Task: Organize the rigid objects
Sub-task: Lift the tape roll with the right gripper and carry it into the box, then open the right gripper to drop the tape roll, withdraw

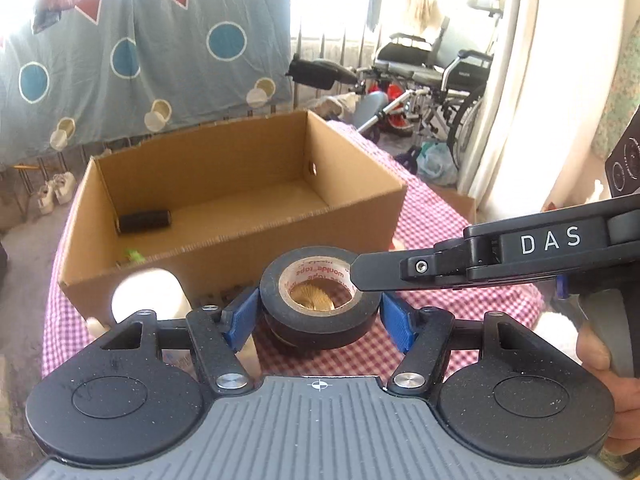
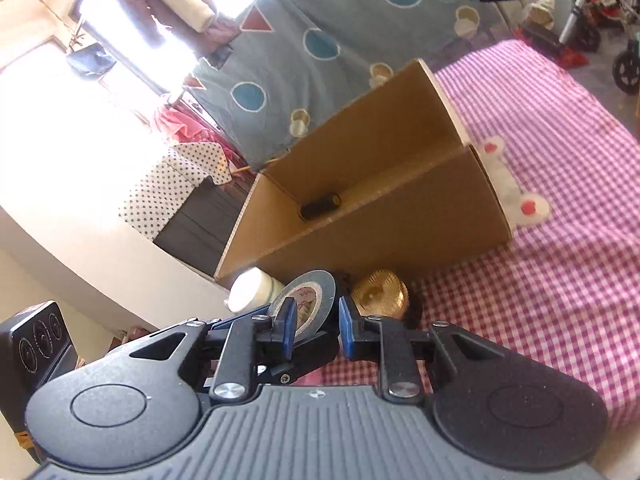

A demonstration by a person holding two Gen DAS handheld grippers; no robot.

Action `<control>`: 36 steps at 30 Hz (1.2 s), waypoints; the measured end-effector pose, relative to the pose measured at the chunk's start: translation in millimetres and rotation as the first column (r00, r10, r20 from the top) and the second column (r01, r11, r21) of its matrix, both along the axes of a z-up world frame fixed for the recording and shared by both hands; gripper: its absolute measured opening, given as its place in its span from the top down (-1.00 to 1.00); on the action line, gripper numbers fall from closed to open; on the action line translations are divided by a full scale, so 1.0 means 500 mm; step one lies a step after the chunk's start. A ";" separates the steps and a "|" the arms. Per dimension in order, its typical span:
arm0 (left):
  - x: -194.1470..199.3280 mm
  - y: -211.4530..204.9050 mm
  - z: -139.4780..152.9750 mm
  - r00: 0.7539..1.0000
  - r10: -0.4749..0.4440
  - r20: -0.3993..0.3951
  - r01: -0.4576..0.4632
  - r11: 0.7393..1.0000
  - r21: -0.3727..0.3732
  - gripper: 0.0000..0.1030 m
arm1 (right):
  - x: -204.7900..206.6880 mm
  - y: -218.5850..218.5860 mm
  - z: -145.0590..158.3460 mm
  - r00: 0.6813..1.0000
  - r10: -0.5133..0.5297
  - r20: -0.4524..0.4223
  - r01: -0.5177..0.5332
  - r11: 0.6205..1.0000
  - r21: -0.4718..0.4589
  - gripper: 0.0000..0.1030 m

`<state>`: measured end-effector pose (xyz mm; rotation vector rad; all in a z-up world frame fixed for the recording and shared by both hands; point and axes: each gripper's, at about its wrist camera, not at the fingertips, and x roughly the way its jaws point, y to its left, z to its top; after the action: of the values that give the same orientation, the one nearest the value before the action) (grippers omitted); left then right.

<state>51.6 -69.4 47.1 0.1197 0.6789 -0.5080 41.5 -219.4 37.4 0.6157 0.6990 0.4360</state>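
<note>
A black roll of tape is seen between the blue pads of the left gripper. The left jaws are spread apart, with one pad just beside each side of the roll. The roll is stood on a gold round thing, which rests on the pink checked cloth of the desk. The right gripper is reached in from the side. Its jaws are parted too, and one finger is laid across the rim of the roll. Behind the roll, a cardboard box is set on the cloth. A small black tube is lying inside the box. A white jar is placed beside the roll.
</note>
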 end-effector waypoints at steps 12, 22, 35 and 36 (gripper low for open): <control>0.221 0.027 0.075 0.993 0.096 -0.072 -0.088 0.991 0.101 -0.27 | 0.288 0.060 0.064 0.986 0.147 -0.075 -0.148 0.989 0.003 0.51; 0.405 0.076 -0.041 0.923 0.162 -0.348 -0.112 0.981 0.159 -0.27 | 0.512 0.118 -0.071 0.920 0.185 -0.346 -0.196 0.981 0.005 0.52; 0.463 0.085 -0.104 0.879 0.217 -0.425 -0.139 0.968 0.207 -0.28 | 0.577 0.164 -0.131 0.886 0.185 -0.426 -0.236 0.969 -0.070 0.51; 0.461 0.086 -0.101 0.882 0.214 -0.420 -0.139 0.969 0.203 -0.29 | 0.575 0.162 -0.129 0.888 0.185 -0.421 -0.234 0.970 -0.069 0.50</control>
<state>282.0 -26.6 -3.4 0.0993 1.1680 -0.2990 329.1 -138.6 -27.3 0.5252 1.1964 0.4655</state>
